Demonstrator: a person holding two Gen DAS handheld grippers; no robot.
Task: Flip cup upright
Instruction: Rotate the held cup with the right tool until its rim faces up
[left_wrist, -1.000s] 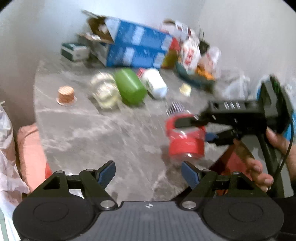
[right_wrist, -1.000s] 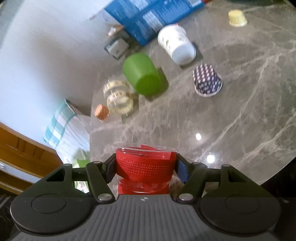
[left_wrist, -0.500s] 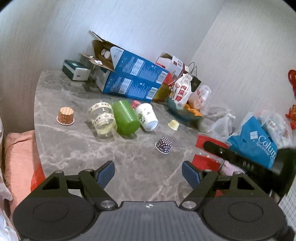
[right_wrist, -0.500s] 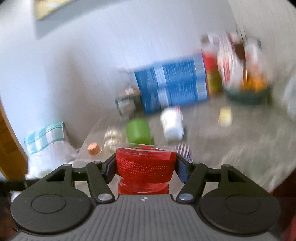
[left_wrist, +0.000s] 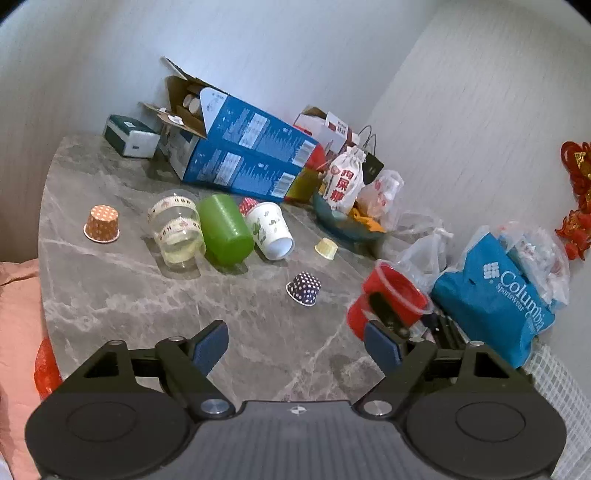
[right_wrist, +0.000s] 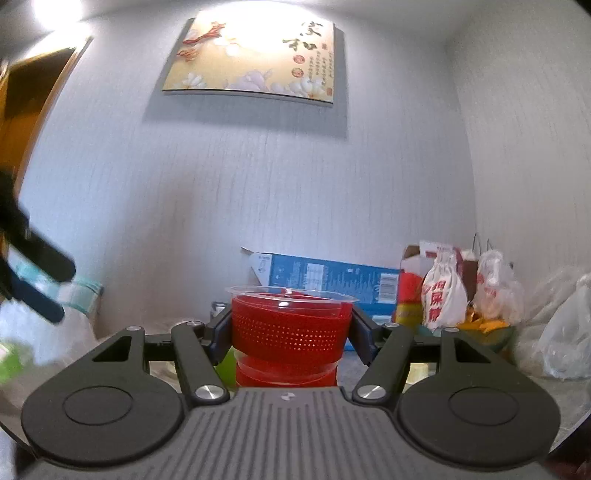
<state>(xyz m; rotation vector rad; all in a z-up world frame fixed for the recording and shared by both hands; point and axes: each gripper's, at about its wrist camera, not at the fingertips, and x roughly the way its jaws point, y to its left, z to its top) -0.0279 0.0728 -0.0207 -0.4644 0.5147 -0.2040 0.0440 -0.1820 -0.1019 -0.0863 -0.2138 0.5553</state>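
We are clamping the right hand-held gripper (right_wrist: 291, 334) on the red cup (right_wrist: 290, 332), its pads pressing both sides, mouth facing up (rim level in the right wrist view). We are holding the left hand-held gripper (left_wrist: 295, 345) wide apart, gripping nothing, above the worktop (left_wrist: 122, 295). The cup's base is hiding behind the gripper body. From the left view the cup (left_wrist: 391, 291) is sitting near the worktop's right edge.

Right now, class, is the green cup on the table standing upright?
No. In the left wrist view the green cup lies on its side on the marble table, between a clear cup and a white paper cup.
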